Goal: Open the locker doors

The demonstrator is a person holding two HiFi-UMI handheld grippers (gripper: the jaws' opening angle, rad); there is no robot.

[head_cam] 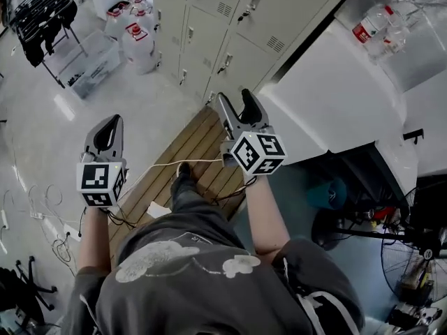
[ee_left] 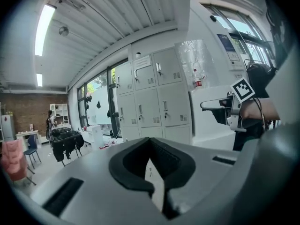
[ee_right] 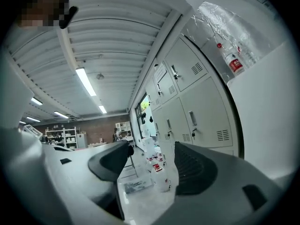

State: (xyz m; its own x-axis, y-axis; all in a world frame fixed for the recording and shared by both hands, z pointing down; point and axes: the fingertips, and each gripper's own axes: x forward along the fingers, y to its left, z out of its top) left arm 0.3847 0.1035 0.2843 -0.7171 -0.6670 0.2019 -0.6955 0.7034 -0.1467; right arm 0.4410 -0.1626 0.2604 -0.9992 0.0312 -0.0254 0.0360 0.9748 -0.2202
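A bank of beige lockers (head_cam: 223,19) stands ahead, every door shut, each with a small handle and lock. In the left gripper view the lockers (ee_left: 150,97) are some way off, and in the right gripper view the lockers (ee_right: 197,107) fill the right side. My left gripper (head_cam: 110,125) is held out over the floor, shut with nothing in it, short of the lockers. My right gripper (head_cam: 236,100) is open and empty, pointing at the lowest doors without touching them. The left gripper (ee_left: 151,144) shows its pads meeting; the right gripper (ee_right: 150,161) shows a wide gap.
A white cabinet (head_cam: 328,103) stands right of the lockers, with a red-labelled bottle (head_cam: 367,26) on top. Water jugs (head_cam: 136,44), a clear bin (head_cam: 91,65) and a rack of dark clothes (head_cam: 42,16) stand at left. A wooden platform (head_cam: 188,152) lies underfoot; cables trail on the floor.
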